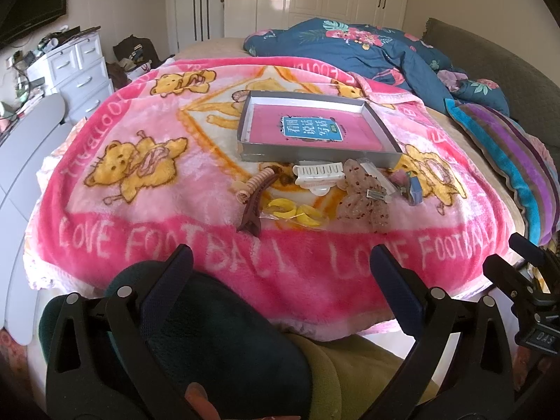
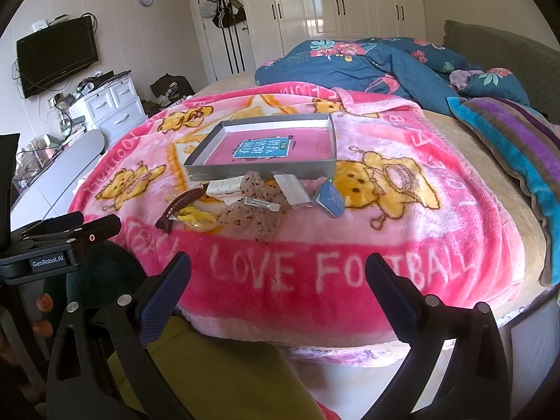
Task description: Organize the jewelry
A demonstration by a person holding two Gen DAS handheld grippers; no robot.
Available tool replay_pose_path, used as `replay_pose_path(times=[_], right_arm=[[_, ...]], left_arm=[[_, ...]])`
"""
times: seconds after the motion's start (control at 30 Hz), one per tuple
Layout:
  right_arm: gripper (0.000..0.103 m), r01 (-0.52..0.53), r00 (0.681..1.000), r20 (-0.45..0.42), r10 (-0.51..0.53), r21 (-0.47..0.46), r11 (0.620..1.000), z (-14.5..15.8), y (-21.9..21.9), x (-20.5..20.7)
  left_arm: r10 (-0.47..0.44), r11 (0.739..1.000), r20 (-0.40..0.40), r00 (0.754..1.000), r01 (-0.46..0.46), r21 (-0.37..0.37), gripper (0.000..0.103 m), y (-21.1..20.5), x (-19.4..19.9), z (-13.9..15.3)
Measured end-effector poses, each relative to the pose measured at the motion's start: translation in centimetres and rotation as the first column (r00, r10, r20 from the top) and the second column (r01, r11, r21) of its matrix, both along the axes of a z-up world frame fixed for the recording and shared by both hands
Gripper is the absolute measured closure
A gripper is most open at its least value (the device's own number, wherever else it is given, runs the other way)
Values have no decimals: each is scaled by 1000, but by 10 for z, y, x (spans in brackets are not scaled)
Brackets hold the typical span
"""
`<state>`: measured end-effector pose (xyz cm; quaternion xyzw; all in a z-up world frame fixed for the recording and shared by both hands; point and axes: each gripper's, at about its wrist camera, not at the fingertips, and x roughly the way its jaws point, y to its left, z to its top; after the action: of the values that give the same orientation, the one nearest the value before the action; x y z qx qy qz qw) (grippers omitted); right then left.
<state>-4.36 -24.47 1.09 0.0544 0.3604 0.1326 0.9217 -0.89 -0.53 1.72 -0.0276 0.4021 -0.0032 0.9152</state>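
One grey tray (image 1: 316, 155), two hair clips (image 1: 316, 174), one bow (image 1: 364, 197)

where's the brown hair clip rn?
Brown hair clip lies on the pink blanket, left end of the accessory pile, beside the yellow rings, in front of the grey tray.

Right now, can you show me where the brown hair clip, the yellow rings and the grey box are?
brown hair clip (image 1: 252, 206): left wrist view, on the middle of its long body.
yellow rings (image 1: 280, 206): left wrist view, on the left ring's band.
grey box (image 2: 259, 171): right wrist view, on its near wall.
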Motion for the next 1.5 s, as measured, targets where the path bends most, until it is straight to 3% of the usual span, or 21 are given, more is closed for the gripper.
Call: replay_pose_path(times=[0.43,0.9,1.2,1.5], right_arm=[[4,-30,1000,-2,30,7,1000,5,20,2],[4,-107,994,-19,108,46,993,5,42,48],[4,-90,988,-118,101,97,991,-20,48,94],[4,-79,984,-155,94,101,992,-46,62,128]], left_arm=[[38,999,10,999,-38,-8,8,20,7,5],[108,994,-18,994,-108,-19,8,60,25,-9],[156,988,-56,986,-157,-9,8,88,54,-14],[83,997,-147,986,-82,13,8,89,109,-33]])
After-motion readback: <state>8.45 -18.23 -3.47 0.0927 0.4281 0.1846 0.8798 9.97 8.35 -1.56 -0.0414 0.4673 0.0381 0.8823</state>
